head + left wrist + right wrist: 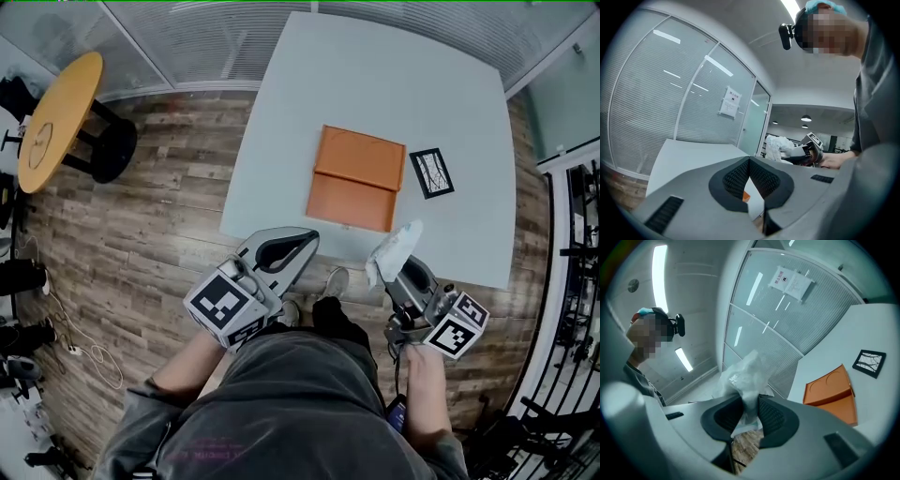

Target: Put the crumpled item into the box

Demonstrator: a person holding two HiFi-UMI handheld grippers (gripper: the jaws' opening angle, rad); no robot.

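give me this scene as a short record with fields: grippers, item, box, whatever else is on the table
right gripper: shut on the crumpled item
item: white, crumpled, sticking out past the jaws, at the table's near edge, short of the box
left gripper: shut, nothing in it
box: orange, lying flat on the table
card: black-framed, just right of the box
table: pale top, holds only the box and card
task state: item not yet in the box
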